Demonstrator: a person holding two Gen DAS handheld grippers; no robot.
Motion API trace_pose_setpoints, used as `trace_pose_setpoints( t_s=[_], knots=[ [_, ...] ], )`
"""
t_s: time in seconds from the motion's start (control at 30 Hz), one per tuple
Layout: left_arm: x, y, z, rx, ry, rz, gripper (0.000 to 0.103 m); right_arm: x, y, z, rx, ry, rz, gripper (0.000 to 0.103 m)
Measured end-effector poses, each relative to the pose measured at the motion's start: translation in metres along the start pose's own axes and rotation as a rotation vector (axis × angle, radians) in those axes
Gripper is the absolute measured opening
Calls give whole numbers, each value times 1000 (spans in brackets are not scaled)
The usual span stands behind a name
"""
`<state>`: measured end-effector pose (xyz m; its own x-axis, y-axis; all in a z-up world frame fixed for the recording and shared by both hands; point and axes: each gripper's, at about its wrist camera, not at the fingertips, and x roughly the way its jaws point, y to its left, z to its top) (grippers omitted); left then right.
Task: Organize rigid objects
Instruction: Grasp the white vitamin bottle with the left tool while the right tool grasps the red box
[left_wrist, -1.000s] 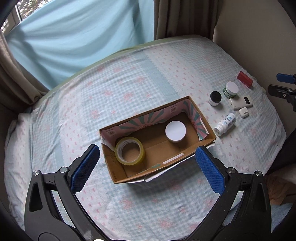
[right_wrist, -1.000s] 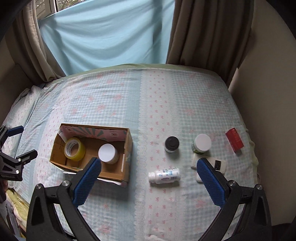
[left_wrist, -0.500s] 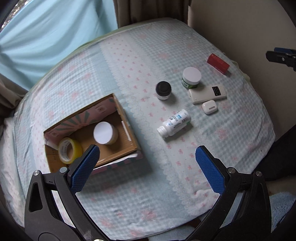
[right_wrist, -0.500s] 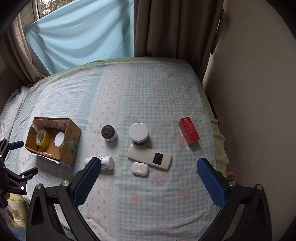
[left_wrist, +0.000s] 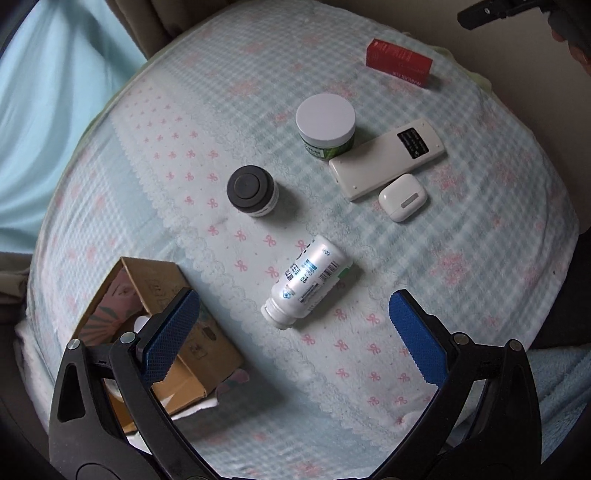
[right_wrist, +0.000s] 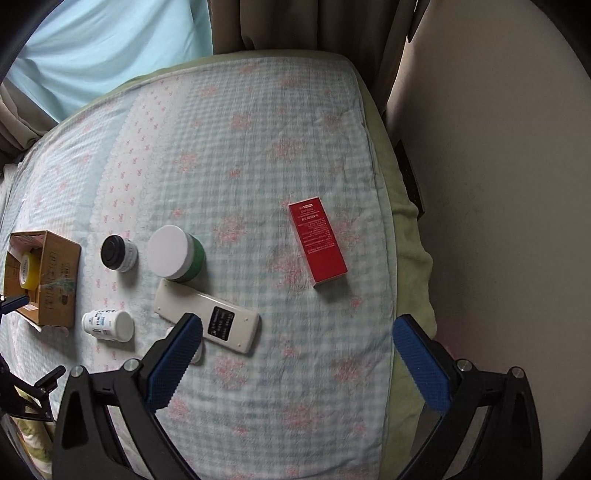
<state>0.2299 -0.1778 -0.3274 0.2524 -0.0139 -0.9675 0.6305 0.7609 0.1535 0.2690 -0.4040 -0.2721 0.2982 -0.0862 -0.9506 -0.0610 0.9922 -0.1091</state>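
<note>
On the bed lay one cardboard box (left_wrist: 173, 291); two jars, one white-lidded (left_wrist: 325, 125), one black-lidded (left_wrist: 252, 191); one pill bottle (left_wrist: 306, 282); one remote (left_wrist: 386, 158); one earbud case (left_wrist: 402, 197); one red carton (right_wrist: 317, 243); one tape roll (right_wrist: 26, 268).

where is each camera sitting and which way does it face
Left wrist: on the left gripper, above the bed's near edge, looking down at the white bottle; its own blue fingers show, open and empty.
Right wrist: on the right gripper, further right, looking down toward the red box; its own fingers show, open and empty.
Shared: the cardboard box, remote, both jars and each other's gripper tip.
</note>
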Motion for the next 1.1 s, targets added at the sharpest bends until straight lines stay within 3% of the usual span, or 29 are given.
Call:
trace_pose_setpoints(
  t_s=[0.27, 0.4, 0.6, 0.77, 0.9, 1.0, 1.03, 1.1],
  knots=[
    [92, -11, 4, 263, 138, -67, 101, 87, -8, 30, -182, 87, -14, 103],
    [120, -11, 3, 370, 155, -69, 99, 125, -9, 41, -263, 137, -40, 102],
    [144, -10, 7, 431, 188, -147, 82, 161, -15, 61, -306, 196, -63, 101],
    [156, -18, 5, 527, 181, -189, 71, 183, -20, 68, -280, 261, -53, 83],
    [161, -24, 5, 581, 176, -205, 68, 191, -22, 69, -286, 280, -36, 75],
    [158, -38, 10, 614, 176, -205, 56, 192, -23, 68, -289, 282, -14, 68],
    [157, -42, 11, 622, 175, -202, 48, 192, -24, 69, -283, 288, 4, 61],
    [151, -52, 9, 638, 173, -185, 47, 189, -22, 72, -274, 294, 19, 54]
  ],
)
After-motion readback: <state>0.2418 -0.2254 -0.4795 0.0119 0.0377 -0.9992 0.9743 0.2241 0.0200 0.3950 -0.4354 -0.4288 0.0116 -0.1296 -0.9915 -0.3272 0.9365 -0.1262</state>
